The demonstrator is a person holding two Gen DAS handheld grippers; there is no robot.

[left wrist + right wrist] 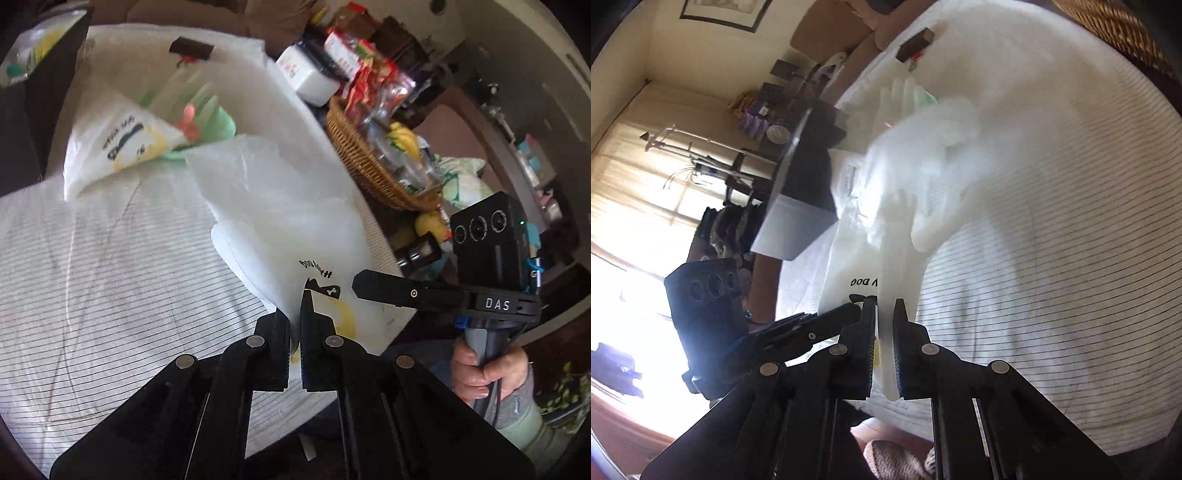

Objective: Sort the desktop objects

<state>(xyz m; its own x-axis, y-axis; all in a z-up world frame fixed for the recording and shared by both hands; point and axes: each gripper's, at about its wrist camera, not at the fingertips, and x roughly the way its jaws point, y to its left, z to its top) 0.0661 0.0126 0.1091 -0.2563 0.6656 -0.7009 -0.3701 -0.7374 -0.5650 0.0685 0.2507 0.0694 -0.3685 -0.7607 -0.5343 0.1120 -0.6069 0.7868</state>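
The desk (pixel 92 258), under a striped white cloth, has open room at nine o'clock, while a wicker basket (pixel 365 162) crowds its two o'clock edge. Both grippers pinch the printed white plastic bag (pixel 280 206) (likely to lift it clear): the left hand-held gripper (pixel 295 325) and right hand-held gripper (pixel 885 332) are each clamped on its near rim.
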